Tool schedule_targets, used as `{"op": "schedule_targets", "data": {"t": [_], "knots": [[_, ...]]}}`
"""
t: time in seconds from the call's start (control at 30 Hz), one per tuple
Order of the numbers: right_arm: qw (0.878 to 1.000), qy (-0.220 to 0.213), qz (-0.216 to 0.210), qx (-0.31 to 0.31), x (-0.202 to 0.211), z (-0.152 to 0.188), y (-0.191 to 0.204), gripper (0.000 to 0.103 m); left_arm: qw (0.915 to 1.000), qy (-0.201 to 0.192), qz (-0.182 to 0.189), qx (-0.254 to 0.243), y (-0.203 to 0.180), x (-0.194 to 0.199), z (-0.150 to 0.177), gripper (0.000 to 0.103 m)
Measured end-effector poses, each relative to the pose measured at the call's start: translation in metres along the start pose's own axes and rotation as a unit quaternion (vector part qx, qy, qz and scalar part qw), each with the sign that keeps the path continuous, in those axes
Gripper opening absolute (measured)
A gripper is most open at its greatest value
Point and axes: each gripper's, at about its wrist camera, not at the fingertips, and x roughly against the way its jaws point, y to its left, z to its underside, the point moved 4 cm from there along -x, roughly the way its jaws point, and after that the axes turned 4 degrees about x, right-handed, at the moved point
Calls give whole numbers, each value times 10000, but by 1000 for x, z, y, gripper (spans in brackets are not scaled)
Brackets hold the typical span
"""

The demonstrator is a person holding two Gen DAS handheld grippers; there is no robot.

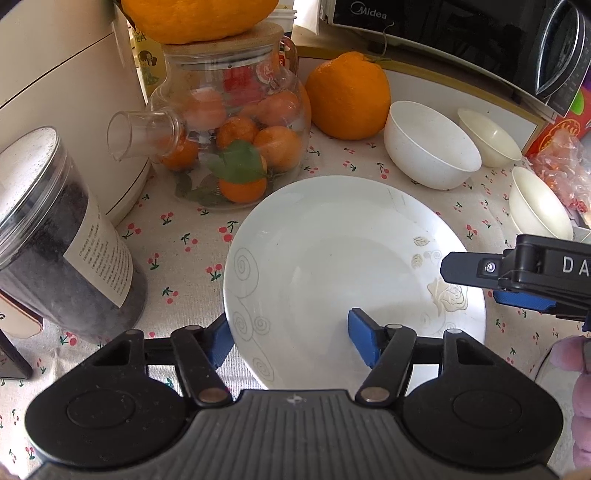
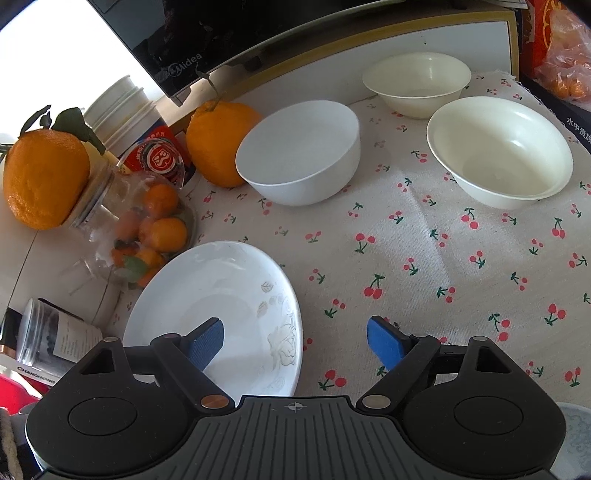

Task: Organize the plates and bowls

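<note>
Both hand-held grippers gape, straddling opposite rims of one plate [image 1: 332, 266] lying flat, face-up.

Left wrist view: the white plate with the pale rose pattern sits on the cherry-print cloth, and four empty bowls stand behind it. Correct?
Not quite. There are three empty bowls, not four: a white bowl and two cream bowls, clearest in the right wrist view. The rest holds: the white plate with the pale rose pattern sits on the cherry-print cloth.

Glass teapot [image 1: 229, 147] holding small oranges, big orange [image 1: 347, 96] beside it, dark jar [image 1: 62, 236], microwave [image 1: 461, 33], cherry-print cloth [image 2: 406, 258].
</note>
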Motion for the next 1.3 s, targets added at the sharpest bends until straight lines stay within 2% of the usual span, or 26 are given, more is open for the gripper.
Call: {"op": "schedule_targets", "data": {"t": [0.07,0.17,0.23,0.5,0.7,0.8,1.07,1.3], "knots": [[10000,8,20,36,-1,1,1,85,10000,3,2,28,1,1,0,58],[10000,42,51,58,-2,2,2,78,10000,14,6,85,3,2,0,54],[9999,83,78,93,-3,3,3,68,9999,16,8,135,5,3,-1,50],[9991,50,278,300,-5,8,3,42,9994,3,10,358,13,8,-1,36],[9992,67,258,298,-6,10,4,29,9991,-17,-50,428,16,10,-2,27],[9993,130,165,316,-8,11,6,19,9991,-26,-33,413,16,14,-1,25],[9993,159,68,331,-8,12,7,17,9988,-58,115,476,21,14,0,22],[9992,81,149,354,2,8,5,17,9983,-108,305,476,17,17,-2,21]]}}
